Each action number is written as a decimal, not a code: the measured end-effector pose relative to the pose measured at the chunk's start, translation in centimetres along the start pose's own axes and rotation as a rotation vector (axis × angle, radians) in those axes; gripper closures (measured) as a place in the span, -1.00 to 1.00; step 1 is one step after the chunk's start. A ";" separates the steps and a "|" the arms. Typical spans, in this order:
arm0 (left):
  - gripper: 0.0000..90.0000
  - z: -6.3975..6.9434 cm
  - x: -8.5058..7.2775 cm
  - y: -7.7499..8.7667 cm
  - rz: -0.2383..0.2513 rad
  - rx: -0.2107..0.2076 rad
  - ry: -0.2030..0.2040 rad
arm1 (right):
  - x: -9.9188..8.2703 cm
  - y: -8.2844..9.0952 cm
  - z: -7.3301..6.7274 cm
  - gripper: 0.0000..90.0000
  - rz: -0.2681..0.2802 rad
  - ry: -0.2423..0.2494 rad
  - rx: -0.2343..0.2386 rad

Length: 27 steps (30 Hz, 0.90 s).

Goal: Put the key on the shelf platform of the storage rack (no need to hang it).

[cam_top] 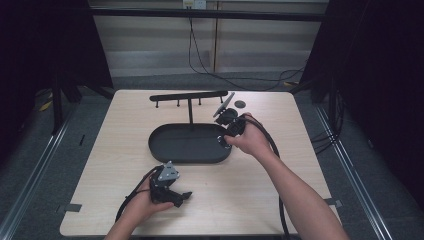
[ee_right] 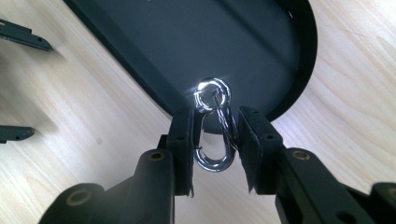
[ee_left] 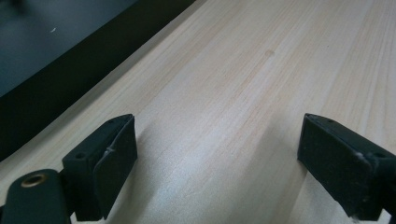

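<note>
Right gripper view looks down past the right claw (ee_right: 215,135), whose 2 black jaws are clenched on a shiny metal snap hook (ee_right: 214,125). No brand, label or writing can be read on the hook or on anything else. The hook's long axis runs along the jaws, its round swivel eye pointing away from the claw and its curved end lying back between the pads. It hangs over the near rim of the black oval tray (ee_right: 306,60), the eye above the tray's dark floor and the rest above pale wood.

High view puts the right claw (cam_top: 227,140) at the tray's (cam_top: 165,150) right end, with a black T-shaped hanging stand (cam_top: 190,96) rising from the tray's far side and a small dark disc (cam_top: 240,104) beyond the tray's right end. The left claw (cam_top: 182,197) rests on the bench (cam_top: 280,180) nearer the person than the tray; its jaws stand released and wide apart over bare wood grain. Grey floor and loose black cables lie beyond the bench.
</note>
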State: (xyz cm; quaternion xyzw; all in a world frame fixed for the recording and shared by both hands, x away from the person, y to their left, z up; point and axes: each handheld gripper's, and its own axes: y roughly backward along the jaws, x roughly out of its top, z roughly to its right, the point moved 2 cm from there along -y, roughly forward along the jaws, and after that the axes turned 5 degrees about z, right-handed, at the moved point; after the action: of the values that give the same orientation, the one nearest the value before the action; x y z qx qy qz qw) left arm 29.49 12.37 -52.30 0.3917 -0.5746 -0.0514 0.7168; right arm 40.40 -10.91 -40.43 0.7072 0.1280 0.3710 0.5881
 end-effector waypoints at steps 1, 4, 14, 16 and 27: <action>-0.74 0.0 0.0 0.0 0.000 0.000 0.000 | 0.1 0.0 0.0 0.50 0.000 0.002 -0.001; -0.74 0.0 0.0 0.0 0.000 0.000 0.000 | 0.2 -0.2 0.1 0.50 0.007 0.007 0.001; -0.74 0.0 0.0 0.0 -0.001 -0.001 -0.001 | 0.8 -1.1 -0.1 0.50 0.007 0.004 0.001; -0.74 0.0 0.0 0.0 -0.001 -0.001 0.000 | 0.9 -1.3 -0.2 0.50 0.006 0.006 -0.002; -0.74 0.0 0.0 0.0 -0.001 0.000 -0.001 | 1.4 -2.3 -0.4 0.50 0.001 0.016 0.001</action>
State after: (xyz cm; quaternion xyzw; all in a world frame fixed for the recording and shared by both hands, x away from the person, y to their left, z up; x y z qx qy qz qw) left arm 29.49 12.37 -52.30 0.3922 -0.5747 -0.0519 0.7164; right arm 41.69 -9.06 -42.00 0.7046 0.1325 0.3767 0.5866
